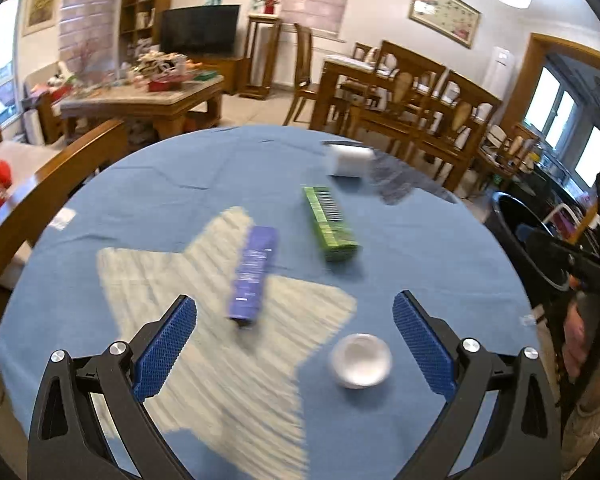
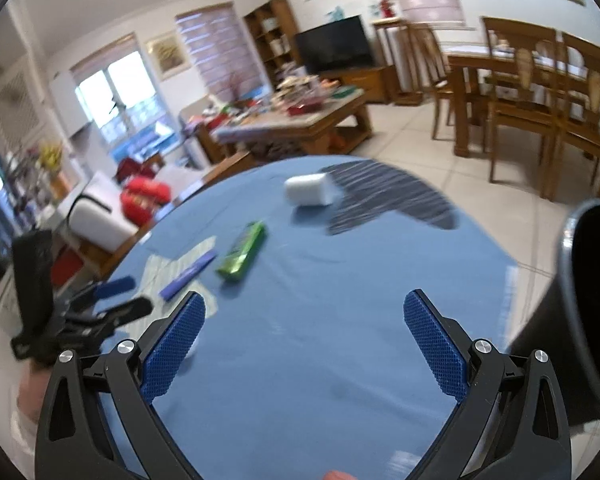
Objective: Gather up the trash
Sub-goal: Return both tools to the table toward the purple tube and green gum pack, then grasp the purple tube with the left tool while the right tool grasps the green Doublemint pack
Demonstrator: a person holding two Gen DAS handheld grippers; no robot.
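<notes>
From where I sat, the left gripper (image 1: 294, 344) hung over the round table (image 1: 440, 248) with its blue pads spread wide and nothing between them. Working left to right in its view, the pale star patch (image 1: 172, 276) on the blue cloth came first. The purple box (image 1: 253, 276) lay flat on it, long axis running away from the gripper and leaning slightly right at the far end. Next came the green box (image 1: 330, 218), also flat, on bare cloth, its long axis running from far left to near right, the near end pointing toward the table's right rim. The two were near each other but apart. Closer to me, just inside the right pad, sat a small round white cup (image 1: 360, 360). At the far edge a white block (image 1: 350, 162) lay beside a dark grey patch (image 1: 396, 180). A black bin (image 1: 512, 236) stood off the table's right side.

My right gripper (image 2: 304, 340) was likewise spread wide and empty above bare cloth. Its view was blurred, but showed the purple box (image 2: 188, 274) and the green box (image 2: 242, 251) lying roughly parallel, both slanting up toward the right.
</notes>
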